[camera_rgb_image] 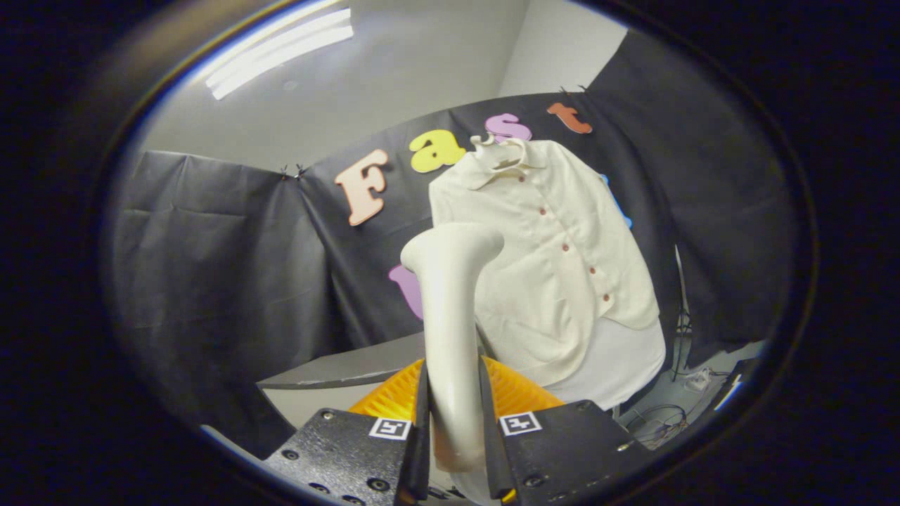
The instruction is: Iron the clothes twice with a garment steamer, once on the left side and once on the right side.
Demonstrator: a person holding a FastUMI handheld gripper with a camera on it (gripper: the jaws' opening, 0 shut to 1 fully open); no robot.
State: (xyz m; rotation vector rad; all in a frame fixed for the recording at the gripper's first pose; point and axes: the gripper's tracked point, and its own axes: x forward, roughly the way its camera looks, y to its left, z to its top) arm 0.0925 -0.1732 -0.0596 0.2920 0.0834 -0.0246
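So the gripper (453,414) has both fingers clamped on the steamer (450,309), head aimed toward the hanging shirt (555,267) for steaming.

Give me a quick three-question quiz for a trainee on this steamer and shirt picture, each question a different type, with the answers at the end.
1. True or false: the gripper has both fingers pressed on the handle of the garment steamer.
2. Multiple choice: the steamer's head is at which part of the cream shirt? A) in front of the shirt's left half as seen from the gripper, B) up at the collar, C) lying on the grey table.
3. Fill in: the buttons down the shirt's front are ____ in colour.

Key: 1 true. 2 A. 3 reddish-brown.
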